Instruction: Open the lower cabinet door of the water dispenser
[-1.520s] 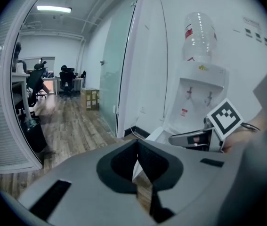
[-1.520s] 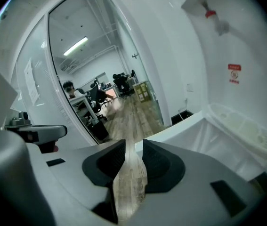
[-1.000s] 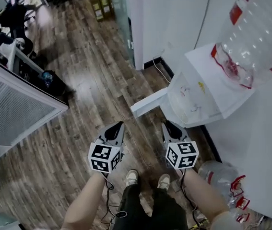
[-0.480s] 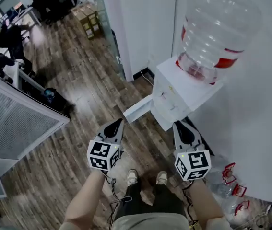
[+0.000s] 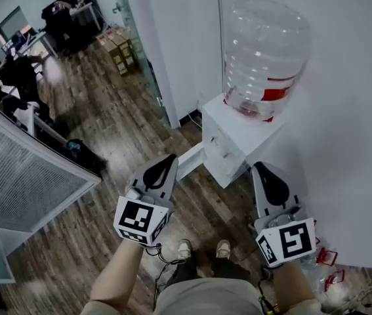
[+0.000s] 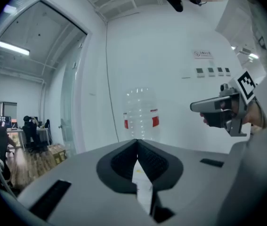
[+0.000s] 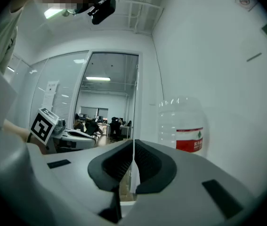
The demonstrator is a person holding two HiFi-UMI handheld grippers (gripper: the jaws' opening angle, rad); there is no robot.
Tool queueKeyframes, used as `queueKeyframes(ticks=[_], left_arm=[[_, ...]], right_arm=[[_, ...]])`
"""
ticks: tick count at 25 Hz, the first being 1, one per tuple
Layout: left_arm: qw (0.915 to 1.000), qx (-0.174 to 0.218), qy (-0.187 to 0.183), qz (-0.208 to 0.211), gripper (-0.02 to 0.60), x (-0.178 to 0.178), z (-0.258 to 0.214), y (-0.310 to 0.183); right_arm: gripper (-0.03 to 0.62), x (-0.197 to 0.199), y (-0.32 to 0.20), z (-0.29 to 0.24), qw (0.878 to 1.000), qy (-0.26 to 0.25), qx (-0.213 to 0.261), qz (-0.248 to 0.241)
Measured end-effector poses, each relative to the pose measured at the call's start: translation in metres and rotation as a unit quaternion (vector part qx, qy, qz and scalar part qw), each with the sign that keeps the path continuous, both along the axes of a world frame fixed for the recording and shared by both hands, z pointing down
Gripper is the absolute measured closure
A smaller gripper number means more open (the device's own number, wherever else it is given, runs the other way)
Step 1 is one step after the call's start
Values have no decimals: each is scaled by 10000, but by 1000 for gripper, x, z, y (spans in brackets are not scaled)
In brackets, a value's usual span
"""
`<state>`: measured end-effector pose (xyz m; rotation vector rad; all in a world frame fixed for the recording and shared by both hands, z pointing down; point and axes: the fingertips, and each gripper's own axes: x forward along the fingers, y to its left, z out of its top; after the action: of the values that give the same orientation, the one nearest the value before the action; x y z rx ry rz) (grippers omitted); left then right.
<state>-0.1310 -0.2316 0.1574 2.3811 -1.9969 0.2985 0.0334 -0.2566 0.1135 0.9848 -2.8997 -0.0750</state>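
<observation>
– At floor level, head view: door status?
– I read the lower cabinet door [image 5: 191,157] as swung out from the water dispenser [image 5: 235,143], unheld. It may swing shut or catch the wearer's shoes [image 5: 181,244].
– Left gripper view?
– Left gripper [image 6: 136,144] clenched, empty. Wall sign [image 6: 203,54] unreadable.
– Right gripper view?
– Right gripper [image 7: 133,144] clenched, empty. Bottle [image 7: 182,126] label red, print illegible.

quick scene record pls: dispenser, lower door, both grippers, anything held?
dispenser: white, against the wall, bottle on top
lower door: open, swung out toward picture left
left gripper: shut, empty, raised in front of the dispenser, not touching it
right gripper: jaws have just been closing, now shut, nothing between them, not touching the dispenser
held: nothing
</observation>
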Motion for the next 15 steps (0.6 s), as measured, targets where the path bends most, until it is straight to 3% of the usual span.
queueKeyframes(ticks=[7,15], left_arm=[[9980,595,-180,108,575,28,-66,36],[9971,696,311,-57,575,32,-76,67]], right_arm=[[588,33,27,-48,9995,-153,275,-55],[588,41,51,-58,9990,-145,271,-333]])
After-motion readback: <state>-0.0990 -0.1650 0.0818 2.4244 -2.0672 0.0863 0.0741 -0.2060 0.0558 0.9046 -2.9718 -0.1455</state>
